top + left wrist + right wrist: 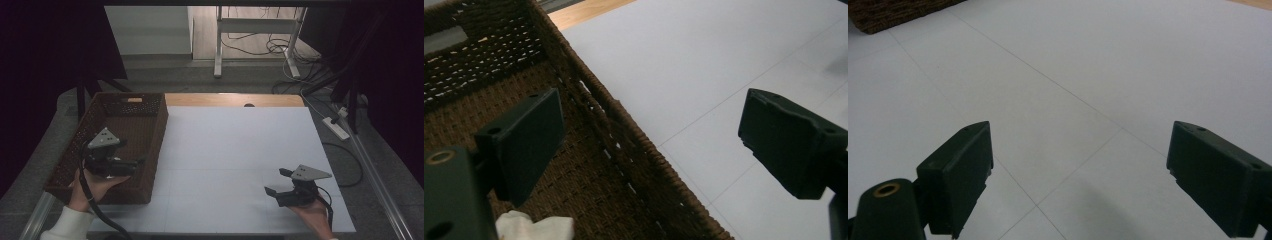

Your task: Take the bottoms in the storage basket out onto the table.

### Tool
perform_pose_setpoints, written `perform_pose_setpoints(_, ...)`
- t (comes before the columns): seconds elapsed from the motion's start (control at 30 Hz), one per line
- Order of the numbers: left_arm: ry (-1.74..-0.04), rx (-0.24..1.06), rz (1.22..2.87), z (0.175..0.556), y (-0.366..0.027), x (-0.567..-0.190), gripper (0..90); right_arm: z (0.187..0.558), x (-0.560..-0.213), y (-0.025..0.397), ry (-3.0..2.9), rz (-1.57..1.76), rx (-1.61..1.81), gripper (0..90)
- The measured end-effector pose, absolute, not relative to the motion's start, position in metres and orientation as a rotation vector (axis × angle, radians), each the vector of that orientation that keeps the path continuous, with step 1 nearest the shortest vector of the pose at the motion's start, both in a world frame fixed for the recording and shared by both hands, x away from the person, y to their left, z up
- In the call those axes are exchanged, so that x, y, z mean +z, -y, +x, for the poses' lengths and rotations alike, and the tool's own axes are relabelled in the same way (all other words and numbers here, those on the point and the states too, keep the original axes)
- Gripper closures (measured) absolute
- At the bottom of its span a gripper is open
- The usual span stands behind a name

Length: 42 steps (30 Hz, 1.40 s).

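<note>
The left gripper [134,165] hangs over the dark brown woven wicker basket [589,107], jaws wide astride its near wall; below its inner jaw lies a crumpled white cloth [535,227], cut off by the frame. The right gripper [278,182], jaws wide and empty, hovers over the white table sheet [1083,65].

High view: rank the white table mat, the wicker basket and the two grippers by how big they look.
1. White table mat, largest by far.
2. Wicker basket.
3. Left gripper and right gripper: both much smaller and alike in size, so no ranking between them.
</note>
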<state>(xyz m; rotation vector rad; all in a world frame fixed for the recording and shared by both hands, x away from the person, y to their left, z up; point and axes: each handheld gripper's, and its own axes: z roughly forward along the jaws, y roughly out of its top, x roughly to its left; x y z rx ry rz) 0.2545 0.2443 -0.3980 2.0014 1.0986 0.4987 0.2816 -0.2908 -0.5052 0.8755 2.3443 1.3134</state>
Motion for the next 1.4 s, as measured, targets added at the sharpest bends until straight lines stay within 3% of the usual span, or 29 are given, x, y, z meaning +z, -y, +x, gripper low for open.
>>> perform_pose_setpoints(1.4,-1.267,0.559,1.993,0.281,-0.302,-0.389,11.8,0.282,-0.509,0.29,-2.354,0.878,1.285,11.7)
